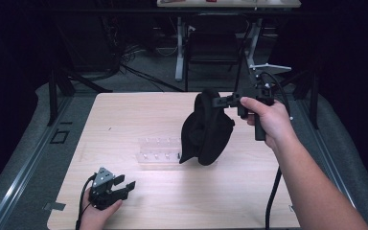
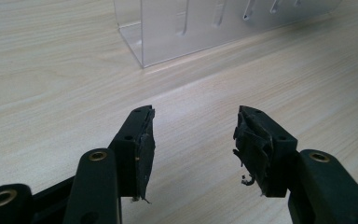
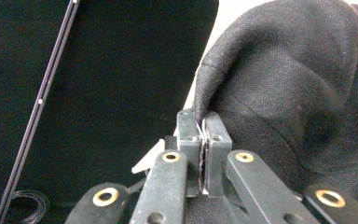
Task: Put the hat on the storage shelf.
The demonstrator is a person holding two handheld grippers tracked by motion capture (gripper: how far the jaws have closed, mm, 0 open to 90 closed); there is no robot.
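Observation:
A black cloth cap (image 1: 207, 130) hangs above the middle of the wooden table (image 1: 124, 110), its lower edge near the tabletop. My right gripper (image 1: 219, 101) is shut on the cap's upper edge and holds it up; the right gripper view shows the jaws pinched together on a fold of the black fabric (image 3: 279, 93). A clear plastic rack (image 1: 159, 152) with small hooks lies on the table just left of the cap, also seen as the clear rack (image 2: 186, 28). My left gripper (image 1: 124, 184) rests at the front left of the table, open, with nothing between its fingers (image 2: 193, 140).
A table with white legs (image 1: 179, 48) and a dark chair (image 1: 213, 45) stand beyond the far edge. A black stand (image 1: 55, 91) rises at the far left. The right gripper's cable (image 1: 273, 191) trails down over the table's front right.

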